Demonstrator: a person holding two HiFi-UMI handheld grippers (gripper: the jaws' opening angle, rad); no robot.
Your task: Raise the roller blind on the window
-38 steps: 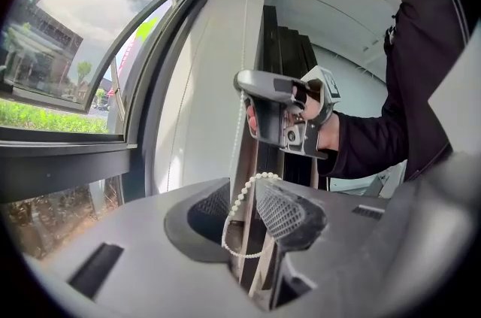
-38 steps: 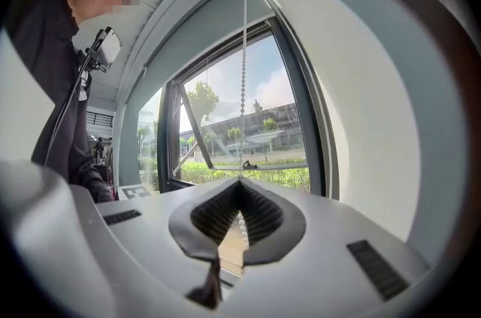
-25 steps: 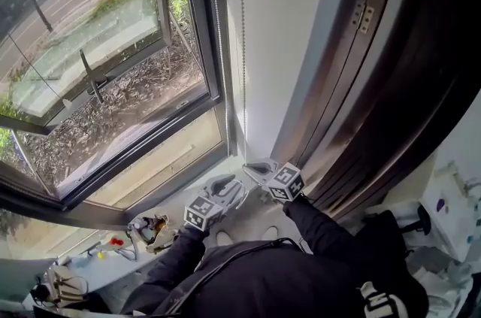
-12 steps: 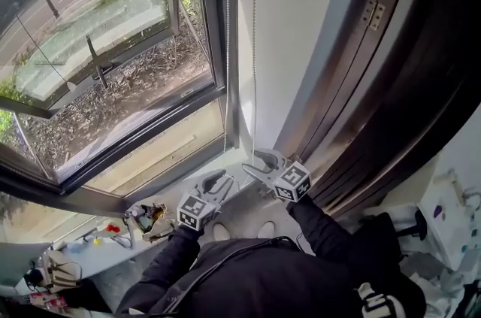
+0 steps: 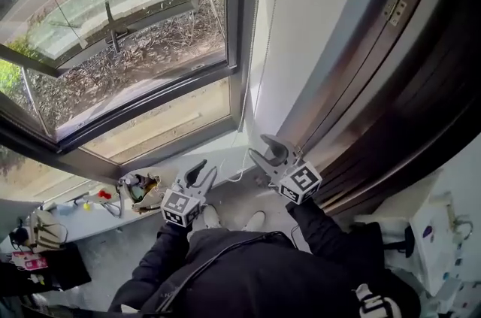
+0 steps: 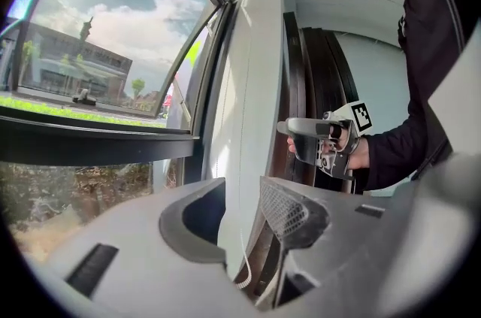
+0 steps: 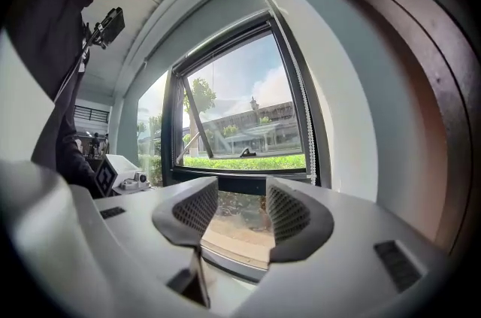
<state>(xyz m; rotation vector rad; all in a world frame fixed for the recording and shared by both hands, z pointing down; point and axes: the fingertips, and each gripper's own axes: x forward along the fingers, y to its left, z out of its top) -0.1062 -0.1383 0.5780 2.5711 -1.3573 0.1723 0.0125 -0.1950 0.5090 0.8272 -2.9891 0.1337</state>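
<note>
Roller blind itself is cut off above the top edge. Only its bead chain (image 6: 243,279) shows, hanging beside the window frame (image 5: 237,46). Left gripper (image 5: 203,171): jaws apart, just been opening, chain loop seen through the gap, unpinched. Right gripper (image 5: 263,149): jaws apart, just eased in slightly, nothing between.

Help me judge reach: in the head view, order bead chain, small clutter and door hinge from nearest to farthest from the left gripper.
1. Bead chain, right at the left gripper; its jaws have just been opening, chain in their gap, unpinched.
2. Small clutter, low at its left.
3. Door hinge, far up at right.
</note>
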